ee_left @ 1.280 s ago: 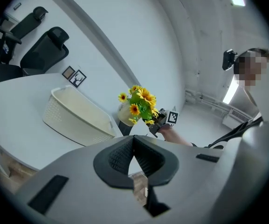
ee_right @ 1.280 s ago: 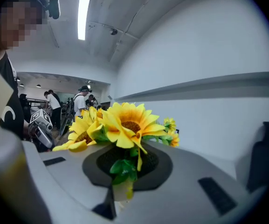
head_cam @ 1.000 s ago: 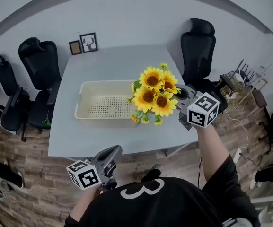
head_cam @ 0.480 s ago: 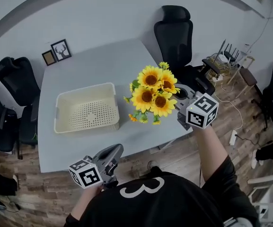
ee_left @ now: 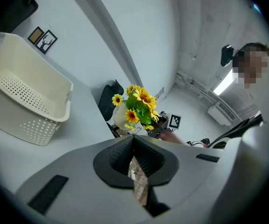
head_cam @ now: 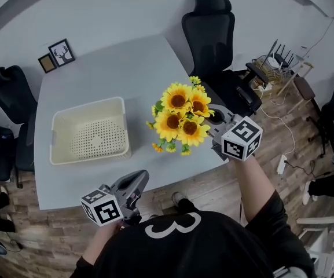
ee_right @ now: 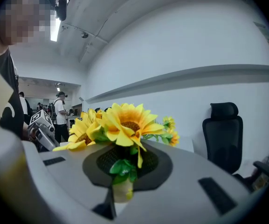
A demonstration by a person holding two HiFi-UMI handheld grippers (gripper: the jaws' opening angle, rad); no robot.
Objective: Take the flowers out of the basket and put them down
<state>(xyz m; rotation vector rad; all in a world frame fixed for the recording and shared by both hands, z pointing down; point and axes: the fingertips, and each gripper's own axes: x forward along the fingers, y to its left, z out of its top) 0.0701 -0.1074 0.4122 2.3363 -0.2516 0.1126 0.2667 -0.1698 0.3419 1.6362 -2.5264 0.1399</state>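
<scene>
Yellow sunflowers: likely light, soft-headed, best held by stem; aloft above desk edge, outside basket; right gripper jaws clamped on stem; left gripper jaws closed, empty.

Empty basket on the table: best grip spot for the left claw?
Probably the rim of the near long wall of the basket, from above: it sits upright and open-topped with thin perforated walls, so one jaw goes inside, one outside. The left claw is shut and would have to open first.
</scene>
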